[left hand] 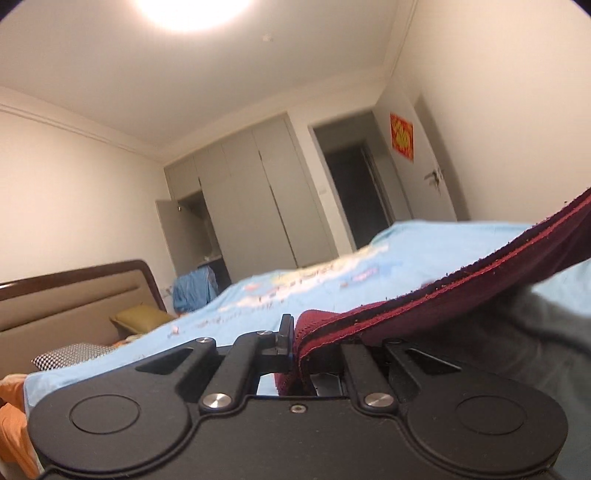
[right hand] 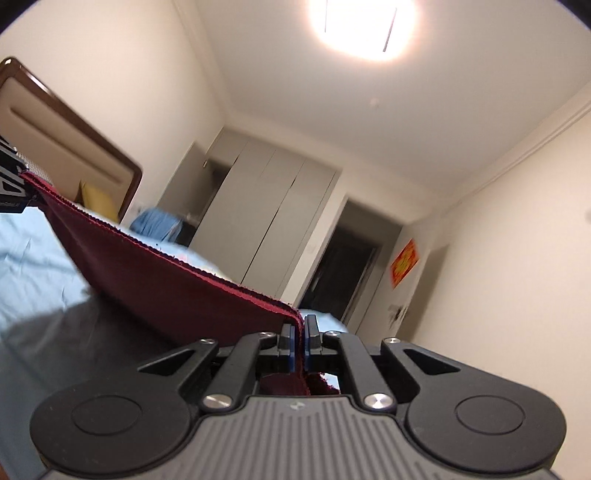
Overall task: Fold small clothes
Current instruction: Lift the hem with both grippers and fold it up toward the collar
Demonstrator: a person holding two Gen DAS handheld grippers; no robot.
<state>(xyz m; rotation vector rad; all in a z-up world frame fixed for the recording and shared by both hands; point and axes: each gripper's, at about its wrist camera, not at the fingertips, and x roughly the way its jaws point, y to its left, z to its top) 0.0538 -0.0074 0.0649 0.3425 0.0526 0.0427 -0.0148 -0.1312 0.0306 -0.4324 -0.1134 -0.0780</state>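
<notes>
Both grippers, left (left hand: 295,339) and right (right hand: 299,338), are clamped on the maroon cloth (right hand: 166,288), stretched above the bed (left hand: 424,251). Even tension and level hems should keep the fold square.

We see a bed covered by a light blue sheet (left hand: 424,251) with a faint printed pattern. At its head stands a padded beige headboard (left hand: 66,299) in a dark wood frame, with a mustard pillow (left hand: 142,317) and a checked black-and-white pillow (left hand: 70,352) lying near it. Orange fabric (left hand: 11,410) shows at the lower left edge. Beyond the bed, blue cloth (left hand: 194,290) is heaped beside a grey wardrobe (left hand: 258,199) with one door open. Next to it is a dark doorway (left hand: 354,184), and a red paper (left hand: 402,137) hangs on the open door. A ceiling lamp (right hand: 364,26) glares above.
</notes>
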